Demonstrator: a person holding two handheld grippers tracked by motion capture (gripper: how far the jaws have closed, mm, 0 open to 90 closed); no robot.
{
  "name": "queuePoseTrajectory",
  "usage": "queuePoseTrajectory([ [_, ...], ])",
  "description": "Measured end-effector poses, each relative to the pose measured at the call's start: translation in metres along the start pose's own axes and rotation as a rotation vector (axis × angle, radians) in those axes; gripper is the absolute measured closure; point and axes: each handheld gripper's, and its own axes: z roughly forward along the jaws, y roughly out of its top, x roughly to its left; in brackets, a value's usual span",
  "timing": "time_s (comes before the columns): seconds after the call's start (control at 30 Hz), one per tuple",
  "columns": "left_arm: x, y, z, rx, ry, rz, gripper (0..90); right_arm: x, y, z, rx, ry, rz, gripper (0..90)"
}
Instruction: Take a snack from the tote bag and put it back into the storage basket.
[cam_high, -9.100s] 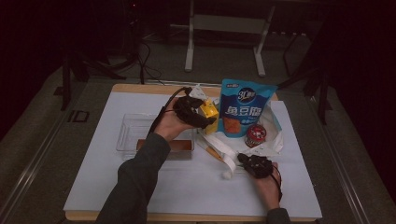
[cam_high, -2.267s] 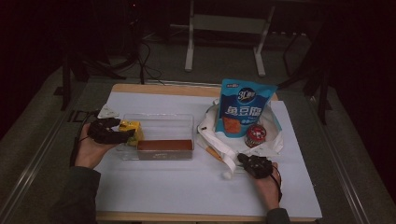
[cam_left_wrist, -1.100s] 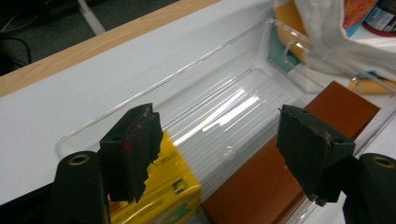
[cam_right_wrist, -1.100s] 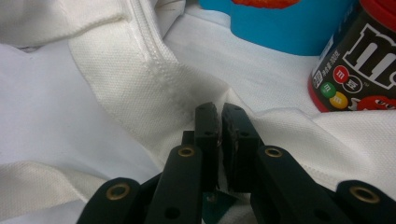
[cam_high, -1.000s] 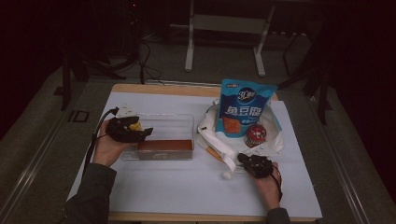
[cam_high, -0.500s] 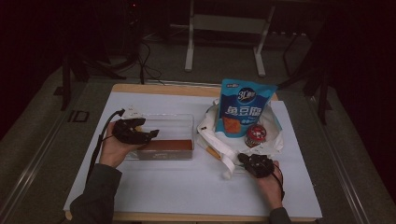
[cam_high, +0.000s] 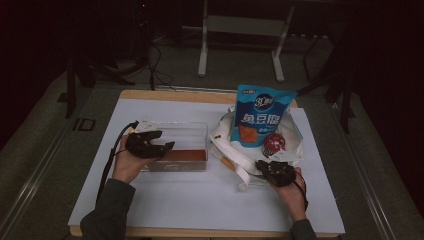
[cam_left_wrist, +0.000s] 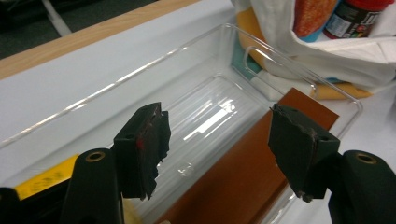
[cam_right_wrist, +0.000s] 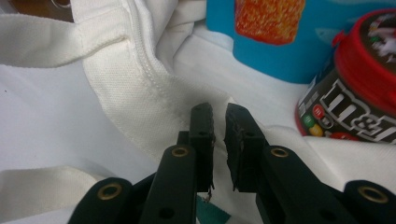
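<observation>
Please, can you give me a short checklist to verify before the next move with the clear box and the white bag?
1. Left gripper empty: ok. Its jaws have just been closing a little, with nothing between them.
2. Clear box upright on the table: ok.
3. Brown packet lying inside the box: ok.
4. Right gripper gripping the white bag: not ok. Its jaws have just been opening, and no cloth is between them.
5. Blue pouch steady in the bag: cannot tell.

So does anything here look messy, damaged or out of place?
Slightly. The black rubber pads on the left gripper look chipped and ragged at their edges. The white cloth tote bag lies slumped open, a blue snack pouch and red-lidded candy jar resting on it.
</observation>
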Motion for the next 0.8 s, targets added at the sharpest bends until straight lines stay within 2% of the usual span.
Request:
queuePoseTrajectory([
  [0.43,-0.009,-0.010,0.004,-0.026,-0.044,-0.005,40.0,-0.011,0.026,-0.012,-0.044,-0.001,0.005,77.6],
  [0.57,-0.014,-0.015,0.004,-0.054,-0.058,0.007,40.8,-0.016,0.034,-0.013,-0.051,-0.010,0.006,76.0],
  [0.8,-0.028,-0.019,0.008,-0.051,-0.094,0.045,46.5,-0.025,0.045,-0.014,-0.059,-0.029,0.028,74.4],
])
